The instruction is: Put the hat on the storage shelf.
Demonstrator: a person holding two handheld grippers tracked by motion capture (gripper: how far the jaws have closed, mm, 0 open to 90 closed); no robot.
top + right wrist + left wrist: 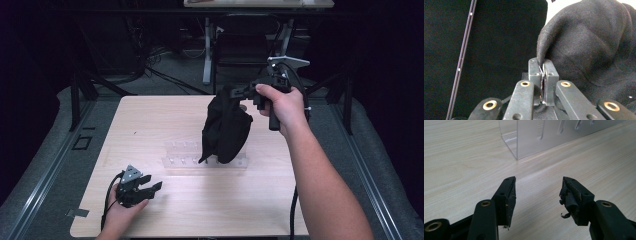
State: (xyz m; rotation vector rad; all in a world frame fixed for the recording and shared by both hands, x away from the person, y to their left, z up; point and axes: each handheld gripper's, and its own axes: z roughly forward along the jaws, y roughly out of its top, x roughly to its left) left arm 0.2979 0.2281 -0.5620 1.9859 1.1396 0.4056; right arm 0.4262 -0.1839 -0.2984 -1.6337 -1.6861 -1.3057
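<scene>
- One black cloth hangs at centre frame in the high view, lifted above the table, its lower end over the clear rack
- Right gripper, upper right of centre, is clamped on the cloth's top edge; in the right gripper view the jaws pinch a fold of cloth
- Left gripper, lower left, rests on the table with jaws spread and nothing between them
- One clear rack with slots, mid-table; its corner shows upper centre in the left gripper view
- No readable writing or labels
</scene>
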